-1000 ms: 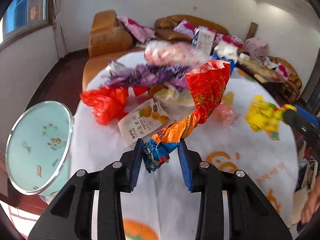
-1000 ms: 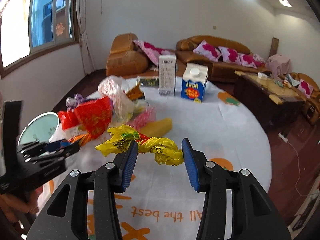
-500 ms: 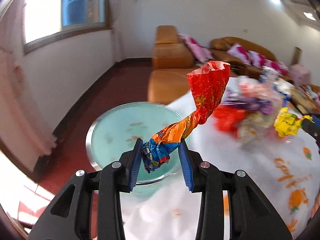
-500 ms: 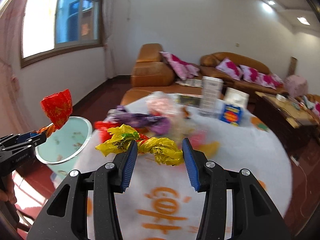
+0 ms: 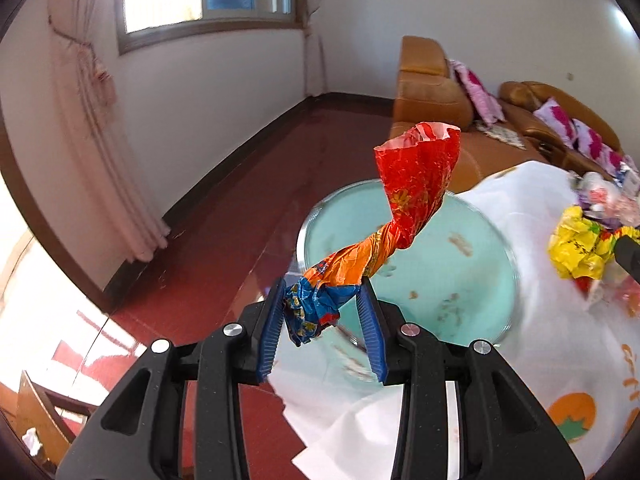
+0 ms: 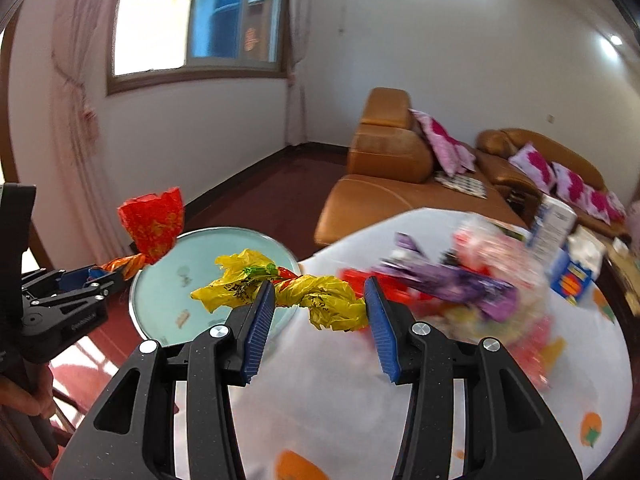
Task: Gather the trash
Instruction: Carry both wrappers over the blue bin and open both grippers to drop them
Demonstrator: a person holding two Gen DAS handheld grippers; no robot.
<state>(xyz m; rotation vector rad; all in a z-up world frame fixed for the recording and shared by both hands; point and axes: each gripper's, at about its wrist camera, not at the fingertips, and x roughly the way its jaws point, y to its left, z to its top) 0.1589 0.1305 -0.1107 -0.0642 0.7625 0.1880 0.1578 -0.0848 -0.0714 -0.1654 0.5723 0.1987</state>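
Observation:
My left gripper (image 5: 322, 304) is shut on a twisted red, orange and blue wrapper (image 5: 412, 184) and holds it above the pale green trash bin (image 5: 452, 280) beside the table. My right gripper (image 6: 320, 304) is shut on a crumpled yellow wrapper (image 6: 320, 300), held over the table edge next to the bin (image 6: 192, 280). The left gripper (image 6: 96, 276) with its red wrapper (image 6: 154, 224) shows at the left of the right wrist view. The yellow wrapper (image 5: 576, 246) shows at the right edge of the left wrist view.
The round table with a white printed cloth (image 6: 400, 412) carries a pile of wrappers (image 6: 460, 280) and cartons (image 6: 556, 224). Orange sofas (image 6: 384, 152) with pink cushions stand behind it. A curtain (image 5: 92, 120) and window are at left, with dark red floor (image 5: 248, 184) around the bin.
Both grippers have swung left, away from the table's middle toward the bin. The left gripper now holds its wrapper over the bin's opening. Both grips are unchanged.

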